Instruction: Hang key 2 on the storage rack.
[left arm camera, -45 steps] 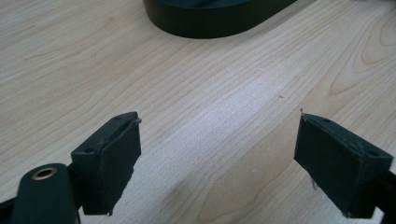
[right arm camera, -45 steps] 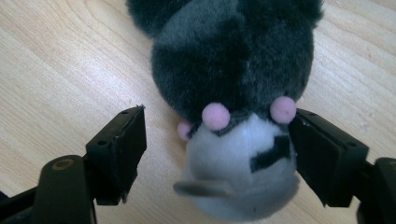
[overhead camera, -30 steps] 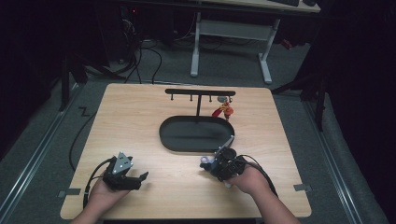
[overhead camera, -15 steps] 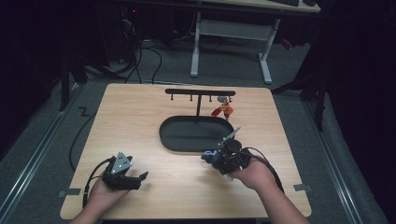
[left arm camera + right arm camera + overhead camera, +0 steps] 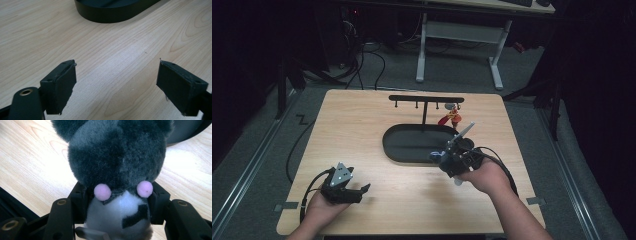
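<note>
Plush toy [image 5: 117,170], grey w/ pink cheeks, is clamped in right gripper [image 5: 452,159] beside black tray [image 5: 394,147]. Left gripper [image 5: 117,87] is held agape, empty, low over table [image 5: 362,120]. Step judged: carrying toy; placement in tray or on rack [image 5: 426,99] likely req'd next.

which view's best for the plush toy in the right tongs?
Right gripper view: the plush toy sits close up between the right tongs, grey fur, pink cheek dots and white face clear. In the high view it is a small dark blob by the tray.
</note>
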Motion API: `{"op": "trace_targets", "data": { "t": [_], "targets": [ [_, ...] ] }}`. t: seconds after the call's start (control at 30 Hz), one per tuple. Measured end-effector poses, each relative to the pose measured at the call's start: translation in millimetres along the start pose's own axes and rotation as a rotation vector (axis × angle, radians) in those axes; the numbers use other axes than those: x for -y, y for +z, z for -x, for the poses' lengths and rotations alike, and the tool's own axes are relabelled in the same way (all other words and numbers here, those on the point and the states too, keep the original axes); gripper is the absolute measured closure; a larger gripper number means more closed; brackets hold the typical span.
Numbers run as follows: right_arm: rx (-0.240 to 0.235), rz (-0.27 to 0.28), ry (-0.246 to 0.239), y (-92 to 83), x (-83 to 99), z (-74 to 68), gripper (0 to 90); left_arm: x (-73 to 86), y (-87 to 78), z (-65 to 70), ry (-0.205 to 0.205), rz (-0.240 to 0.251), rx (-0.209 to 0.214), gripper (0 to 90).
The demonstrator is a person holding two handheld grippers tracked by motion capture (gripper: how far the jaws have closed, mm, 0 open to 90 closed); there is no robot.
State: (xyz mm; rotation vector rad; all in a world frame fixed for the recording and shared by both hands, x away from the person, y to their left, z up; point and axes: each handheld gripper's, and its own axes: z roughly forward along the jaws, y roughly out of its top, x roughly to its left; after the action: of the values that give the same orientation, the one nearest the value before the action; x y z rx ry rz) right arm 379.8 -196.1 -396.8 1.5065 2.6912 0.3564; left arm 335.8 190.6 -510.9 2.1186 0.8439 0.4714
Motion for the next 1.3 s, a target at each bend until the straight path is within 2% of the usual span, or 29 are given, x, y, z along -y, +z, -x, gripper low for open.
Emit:
{"op": "trace_targets", "data": {
  "t": [0.1, 0.2, 0.4, 1.3],
  "targets": [
    [0.001, -0.001, 0.003, -6.1, -2.8, 2.9, 46.3, -0.2, 0.4, 0.3, 0.01, -0.004, -0.002, 19.3],
    [-0.006, 0.006, 0.012, -11.5, -6.3, 5.7, 46.2, -0.7, -0.4, -0.3, -0.007, 0.002, -0.002, 19.4],
    [-0.007, 0.004, 0.021, -22.6, -14.9, 10.0, 46.2, -0.6, 1.3, 2.4, 0.022, 0.0, -0.023, 17.5],
    [0.01, -0.001, 0.055, -39.9, -54.4, 11.7, 46.1, -0.7, -0.9, -1.6, 0.016, 0.019, -0.01, 17.4]
  ]
}}
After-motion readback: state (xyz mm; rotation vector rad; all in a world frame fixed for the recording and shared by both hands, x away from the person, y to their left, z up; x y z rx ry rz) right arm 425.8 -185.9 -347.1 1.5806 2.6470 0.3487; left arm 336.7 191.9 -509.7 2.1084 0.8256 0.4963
